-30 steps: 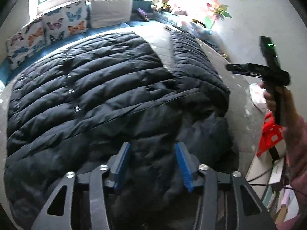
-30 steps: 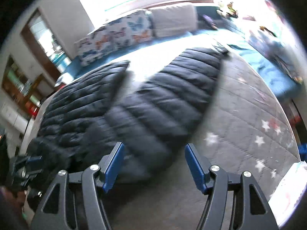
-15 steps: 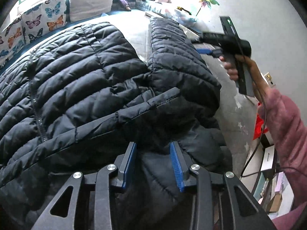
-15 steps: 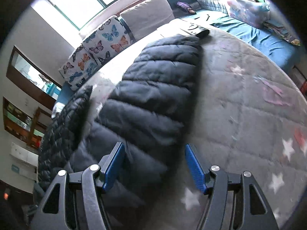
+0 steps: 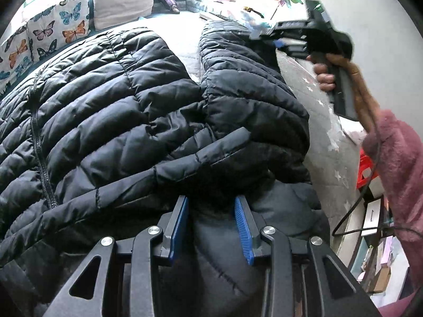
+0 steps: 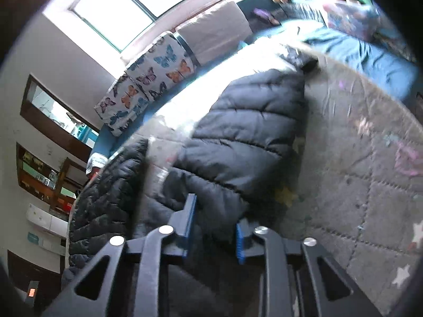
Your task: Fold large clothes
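A big, puffy black quilted jacket [image 5: 111, 111] lies spread out on a grey quilted bed cover with little stars [image 6: 364, 179]. One puffy black sleeve [image 6: 248, 137] sticks out to the side, lying flat on the cover. The left gripper [image 5: 211, 227], black with blue pads, points down at the near edge of the jacket. Its jaws have just been closing, and a lump of the soft dark cloth sits between the blue pads, which press in on it, so it is holding the jacket. The right gripper [image 6: 214, 227] is at the near end of the sleeve. Its jaws have just been closing too, and now the blue pads pinch the sleeve's cloth tight. In the left wrist view, a hand [image 5: 327, 76] in a fuzzy pink sleeve [image 5: 396, 163] holds the right gripper's black handle out past the jacket. At the far side of the bed stand pillows with bright butterflies [image 5: 45, 37] and a plain cream cushion [image 5: 124, 2] under a big bright window [image 6: 132, 8]. The right wrist view is a bit blurry.
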`<action>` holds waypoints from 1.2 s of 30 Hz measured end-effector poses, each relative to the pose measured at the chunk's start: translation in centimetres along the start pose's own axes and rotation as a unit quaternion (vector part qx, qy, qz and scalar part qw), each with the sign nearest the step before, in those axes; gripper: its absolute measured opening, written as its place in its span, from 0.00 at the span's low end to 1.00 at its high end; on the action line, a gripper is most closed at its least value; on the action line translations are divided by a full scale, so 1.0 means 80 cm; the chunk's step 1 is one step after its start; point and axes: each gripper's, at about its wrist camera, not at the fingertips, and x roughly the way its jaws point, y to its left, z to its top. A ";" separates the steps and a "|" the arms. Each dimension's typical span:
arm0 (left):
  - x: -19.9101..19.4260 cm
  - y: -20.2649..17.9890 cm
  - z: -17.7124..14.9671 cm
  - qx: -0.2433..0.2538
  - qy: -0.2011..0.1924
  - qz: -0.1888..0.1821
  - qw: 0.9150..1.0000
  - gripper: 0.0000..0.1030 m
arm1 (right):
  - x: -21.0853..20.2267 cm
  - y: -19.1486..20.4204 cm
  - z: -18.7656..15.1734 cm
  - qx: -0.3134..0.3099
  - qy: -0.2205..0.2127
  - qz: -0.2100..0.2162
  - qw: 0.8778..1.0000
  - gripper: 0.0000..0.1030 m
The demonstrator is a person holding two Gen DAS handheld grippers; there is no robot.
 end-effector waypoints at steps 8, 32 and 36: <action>-0.088 0.013 -0.018 -0.033 -0.056 -0.002 0.998 0.39 | -0.088 0.115 -0.013 -0.113 -0.048 0.013 0.992 0.17; -0.301 0.209 -0.307 -0.243 -0.173 0.097 0.949 0.39 | 0.016 0.401 -0.357 -0.494 0.160 0.054 0.853 0.18; -0.297 0.213 -0.322 -0.257 -0.180 0.089 0.945 0.39 | 0.001 0.393 -0.328 -0.462 0.167 0.071 0.868 0.18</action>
